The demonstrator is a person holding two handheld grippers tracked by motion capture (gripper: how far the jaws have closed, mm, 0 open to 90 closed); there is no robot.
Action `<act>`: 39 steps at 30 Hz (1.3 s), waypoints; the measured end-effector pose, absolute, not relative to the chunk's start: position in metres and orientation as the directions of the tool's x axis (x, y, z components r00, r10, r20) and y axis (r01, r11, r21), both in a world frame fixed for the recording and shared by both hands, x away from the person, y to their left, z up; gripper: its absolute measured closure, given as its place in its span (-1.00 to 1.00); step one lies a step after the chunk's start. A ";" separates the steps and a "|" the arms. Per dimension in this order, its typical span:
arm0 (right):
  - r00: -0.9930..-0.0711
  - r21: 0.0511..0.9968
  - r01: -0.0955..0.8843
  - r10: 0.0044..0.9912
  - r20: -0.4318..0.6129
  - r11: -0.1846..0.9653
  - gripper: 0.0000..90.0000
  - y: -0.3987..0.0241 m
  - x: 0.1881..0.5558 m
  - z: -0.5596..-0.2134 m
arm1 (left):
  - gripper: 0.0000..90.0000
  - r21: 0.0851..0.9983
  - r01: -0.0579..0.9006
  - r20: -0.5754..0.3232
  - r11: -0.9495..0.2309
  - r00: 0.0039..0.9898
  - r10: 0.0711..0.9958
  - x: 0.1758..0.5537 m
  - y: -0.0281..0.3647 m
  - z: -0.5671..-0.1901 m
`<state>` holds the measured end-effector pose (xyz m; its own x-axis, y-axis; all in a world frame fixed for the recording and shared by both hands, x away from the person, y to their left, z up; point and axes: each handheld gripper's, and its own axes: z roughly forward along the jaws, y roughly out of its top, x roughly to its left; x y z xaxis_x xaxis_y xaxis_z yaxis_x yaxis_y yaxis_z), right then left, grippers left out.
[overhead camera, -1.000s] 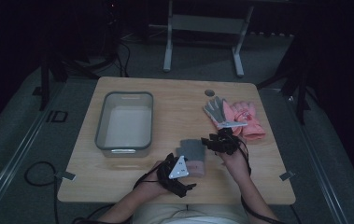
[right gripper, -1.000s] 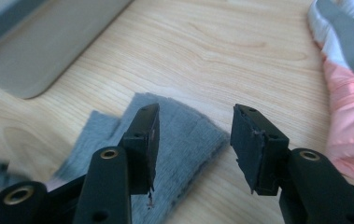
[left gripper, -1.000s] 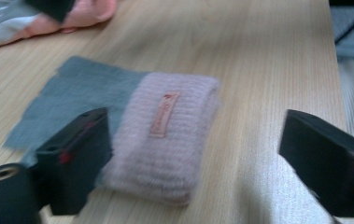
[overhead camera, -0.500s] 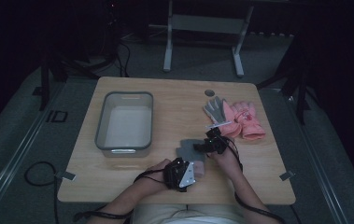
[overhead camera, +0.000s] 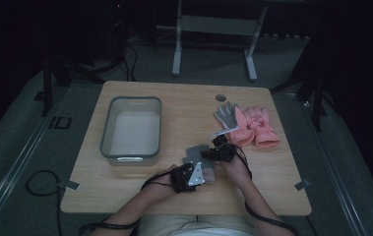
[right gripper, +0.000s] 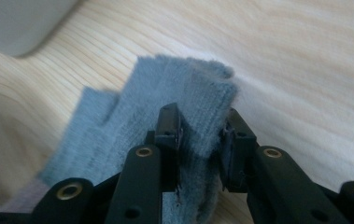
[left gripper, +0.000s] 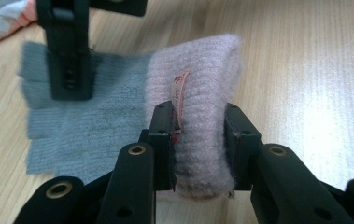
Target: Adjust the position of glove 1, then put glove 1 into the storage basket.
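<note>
A knitted grey glove with a pale pink cuff lies on the wooden table near its front edge. My left gripper is shut on the pink cuff, which bulges up between the jaws; a small label hangs from it. My right gripper is shut on the glove's grey finger end, lifting a fold of it. In the left gripper view the right gripper stands over the grey part.
A grey plastic bin stands on the table's left half, a corner of the bin showing in the right gripper view. A grey glove and pink gloves lie at the right. A round hole sits behind them.
Both hands have moved closer together over the glove near the front edge. The left gripper has shifted right and forward, and the right gripper has come down left onto the glove's grey end.
</note>
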<state>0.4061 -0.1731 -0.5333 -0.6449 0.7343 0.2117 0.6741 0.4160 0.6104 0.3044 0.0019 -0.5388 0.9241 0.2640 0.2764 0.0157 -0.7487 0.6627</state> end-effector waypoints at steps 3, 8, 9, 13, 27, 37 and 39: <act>-0.649 0.635 0.664 0.727 0.226 0.395 0.63 -0.172 0.404 -0.524 | 0.53 0.689 0.040 0.241 -0.724 0.929 0.281 0.308 0.009 -0.527; -0.664 0.670 0.639 0.711 0.234 0.377 0.63 -0.171 0.404 -0.503 | 0.53 0.716 0.038 0.224 -0.697 0.933 0.282 0.313 0.023 -0.500; -0.668 0.678 0.630 0.710 0.224 0.379 0.63 -0.169 0.403 -0.498 | 0.54 0.714 0.035 0.230 -0.700 0.932 0.281 0.313 0.025 -0.495; -0.678 0.699 0.612 0.700 0.224 0.369 0.64 -0.165 0.405 -0.480 | 0.54 0.704 0.022 0.250 -0.710 0.928 0.277 0.316 0.032 -0.475; -0.724 0.757 0.542 0.659 0.202 0.364 0.64 -0.117 0.429 -0.424 | 0.54 0.639 -0.007 0.362 -0.769 0.885 0.292 0.330 0.075 -0.417; -0.750 0.765 0.526 0.626 0.212 0.371 0.64 -0.071 0.444 -0.406 | 0.54 0.619 0.027 0.368 -0.785 0.872 0.321 0.339 0.115 -0.402; -0.755 0.767 0.525 0.619 0.219 0.369 0.64 -0.063 0.447 -0.406 | 0.54 0.611 0.028 0.375 -0.791 0.870 0.321 0.340 0.123 -0.404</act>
